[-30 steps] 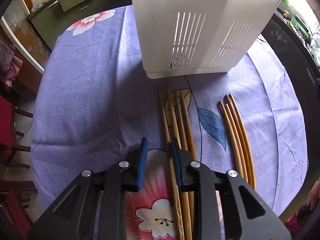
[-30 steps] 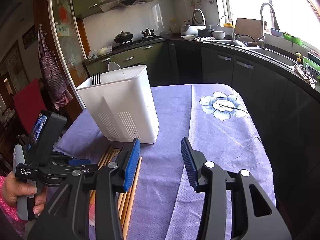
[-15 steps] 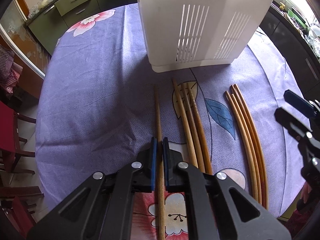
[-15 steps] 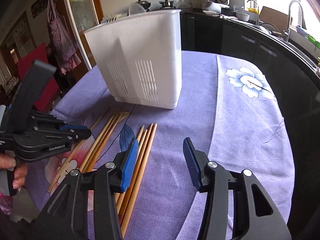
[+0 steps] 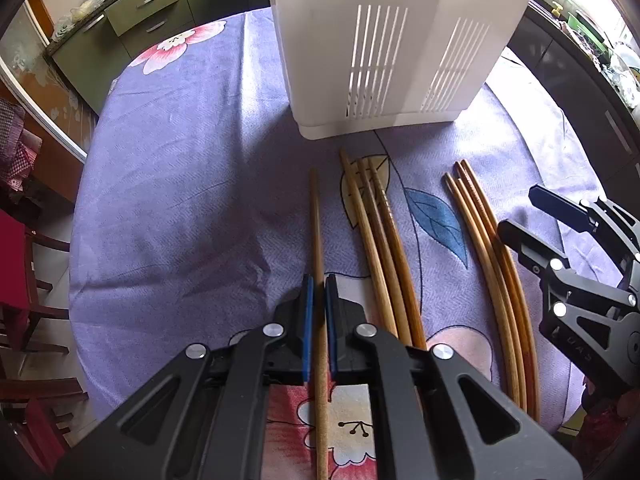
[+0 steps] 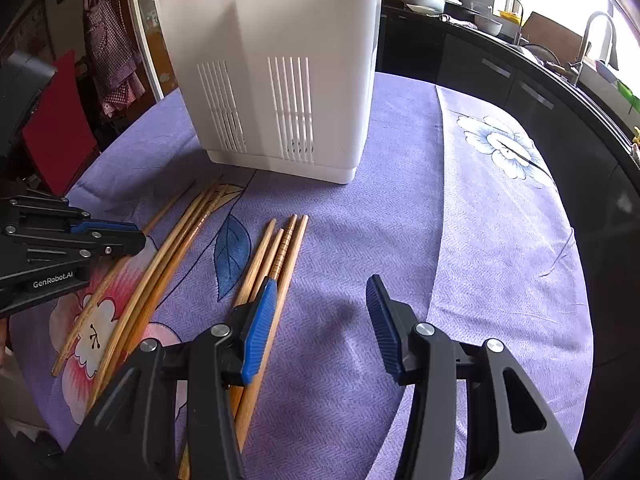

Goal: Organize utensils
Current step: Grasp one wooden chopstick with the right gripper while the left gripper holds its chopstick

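**Left gripper clamps one chopstick; right comes in on the four-stick bundle**

Left gripper (image 5: 319, 322) is closed on a single chopstick (image 5: 316, 220); the stick runs straight ahead between its pads, tip short of the white utensil holder (image 5: 384, 48) standing beyond on the purple-clothed tabletop (image 5: 180, 200); it appears to lie flat on the cloth, though lift is hard to judge from this angle. Just right of that gripper lie three chopsticks (image 5: 380, 224); further right, the four-stick bundle (image 5: 492, 248).

Right gripper (image 6: 320, 320) has jaws apart, nothing between them; its left pad sits over the near end of the bundle (image 6: 276, 256), right pad above bare cloth; holder (image 6: 272, 72) ahead and slightly left.

Doing it well, my read: lift the clamped stick clear, swing it upright, lower it into the holder's open top before releasing; grip is well back along the stick, so expect droop at the far tip. Right gripper should shift left to centre on the bundle before closing, or it catches only the outer stick.
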Motion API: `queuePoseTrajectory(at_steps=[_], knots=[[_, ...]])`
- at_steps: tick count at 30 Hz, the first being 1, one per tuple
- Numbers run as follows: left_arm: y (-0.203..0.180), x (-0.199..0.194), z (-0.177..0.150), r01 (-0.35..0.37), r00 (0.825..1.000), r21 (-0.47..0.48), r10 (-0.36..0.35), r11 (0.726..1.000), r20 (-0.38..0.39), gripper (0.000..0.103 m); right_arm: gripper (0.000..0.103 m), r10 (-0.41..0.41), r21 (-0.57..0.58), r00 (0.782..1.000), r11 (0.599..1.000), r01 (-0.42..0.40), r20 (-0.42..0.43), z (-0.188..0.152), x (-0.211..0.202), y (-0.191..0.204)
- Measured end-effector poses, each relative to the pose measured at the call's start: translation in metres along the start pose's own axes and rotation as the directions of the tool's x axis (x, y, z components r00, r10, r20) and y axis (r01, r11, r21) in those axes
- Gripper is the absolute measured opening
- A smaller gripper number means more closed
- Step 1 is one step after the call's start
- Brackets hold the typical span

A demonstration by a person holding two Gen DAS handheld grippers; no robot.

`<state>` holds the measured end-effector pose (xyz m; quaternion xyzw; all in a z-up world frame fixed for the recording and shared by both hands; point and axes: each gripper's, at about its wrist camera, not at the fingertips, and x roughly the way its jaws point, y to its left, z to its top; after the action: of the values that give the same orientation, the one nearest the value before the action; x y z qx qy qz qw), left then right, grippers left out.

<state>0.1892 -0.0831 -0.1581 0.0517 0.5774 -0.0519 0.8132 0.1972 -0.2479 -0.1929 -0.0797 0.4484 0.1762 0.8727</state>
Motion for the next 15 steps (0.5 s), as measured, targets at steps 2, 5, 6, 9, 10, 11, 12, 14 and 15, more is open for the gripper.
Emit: queuePoseTrajectory(at_steps=[2, 5, 6, 9, 10, 11, 12, 14, 15], knots=[[0.001, 0.0, 0.0, 0.004, 1.0, -0.001, -0.004, 1.0, -0.001, 0.006, 0.047, -0.001, -0.002, 1.0, 1.0, 0.001, -0.002, 0.0, 0.001, 0.001], [0.002, 0.0, 0.0, 0.005, 1.0, -0.001, -0.005, 1.0, 0.0, 0.006, 0.047, -0.027, -0.022, 1.0, 0.999, 0.027, -0.004, 0.0, 0.002, 0.002], [0.002, 0.0, 0.0, 0.006, 1.0, -0.001, -0.006, 1.0, 0.0, 0.006, 0.047, -0.042, -0.021, 0.999, 0.999, 0.041, -0.007, 0.0, 0.001, 0.0], [0.003, 0.001, 0.0, 0.009, 1.0, -0.001, -0.009, 1.0, 0.002, 0.006, 0.047, -0.066, 0.006, 0.998, 0.998, 0.066, -0.001, 0.001, -0.005, -0.008], [0.003, 0.001, 0.0, 0.009, 1.0, -0.001, -0.009, 1.0, 0.002, 0.006, 0.047, -0.057, 0.01, 0.998, 0.998, 0.057, -0.001, 0.001, -0.007, -0.008], [0.003, 0.001, 0.0, 0.009, 1.0, -0.001, -0.009, 1.0, 0.002, 0.006, 0.047, -0.048, 0.008, 0.999, 0.999, 0.048, -0.005, 0.001, -0.008, -0.007], [0.003, 0.001, 0.0, 0.008, 1.0, -0.001, -0.008, 1.0, 0.002, 0.006, 0.045, -0.039, 0.002, 0.999, 0.999, 0.039, -0.015, 0.0, -0.007, -0.004], [0.002, 0.001, 0.0, 0.007, 1.0, 0.001, -0.007, 1.0, 0.002, 0.006, 0.039, -0.038, -0.019, 0.998, 0.999, 0.037, -0.045, -0.002, -0.002, 0.003], [0.002, 0.001, 0.0, 0.007, 1.0, 0.001, -0.007, 1.0, 0.001, 0.006, 0.036, -0.037, -0.027, 0.998, 0.999, 0.036, -0.057, -0.003, 0.001, 0.007]])
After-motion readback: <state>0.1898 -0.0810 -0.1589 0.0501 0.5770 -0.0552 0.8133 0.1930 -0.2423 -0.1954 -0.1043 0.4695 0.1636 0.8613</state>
